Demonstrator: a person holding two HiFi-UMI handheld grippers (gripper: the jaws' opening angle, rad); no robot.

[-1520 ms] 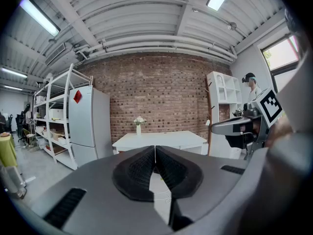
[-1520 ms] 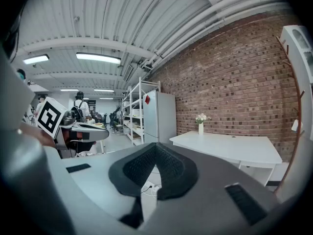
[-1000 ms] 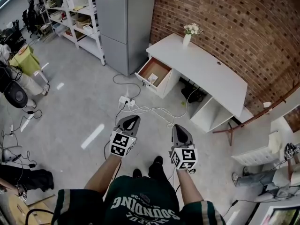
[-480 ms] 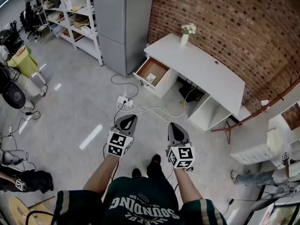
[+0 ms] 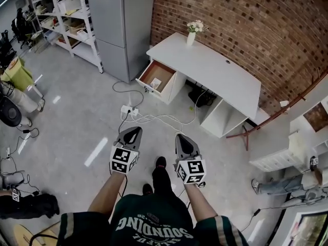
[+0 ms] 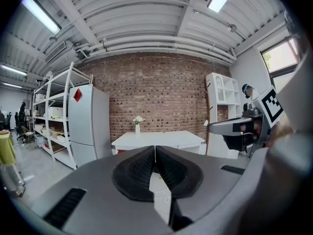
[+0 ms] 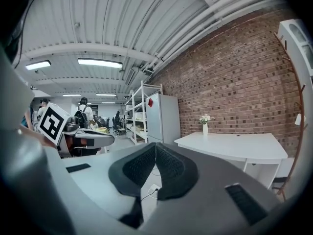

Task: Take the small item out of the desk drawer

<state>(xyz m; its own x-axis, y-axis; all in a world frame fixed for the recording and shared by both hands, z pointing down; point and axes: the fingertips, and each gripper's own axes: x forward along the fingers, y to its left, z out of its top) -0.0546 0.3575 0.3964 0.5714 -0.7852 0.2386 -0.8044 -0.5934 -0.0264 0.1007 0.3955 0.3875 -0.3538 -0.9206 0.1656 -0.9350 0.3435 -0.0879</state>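
Open desk drawer [image 5: 163, 72], small item [image 5: 156, 82] inside, well apart from left tool [image 5: 134, 131] and right tool [image 5: 182, 138]

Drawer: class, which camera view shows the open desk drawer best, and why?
Head view: it looks down into the open drawer, showing a pale item inside. Both gripper views show the desk and vase, but the drawer's inside cannot be seen.

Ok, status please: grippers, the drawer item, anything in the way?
Left gripper and right gripper shut, empty. Small item lies in open desk drawer, well ahead. Power strip and cables on floor between.
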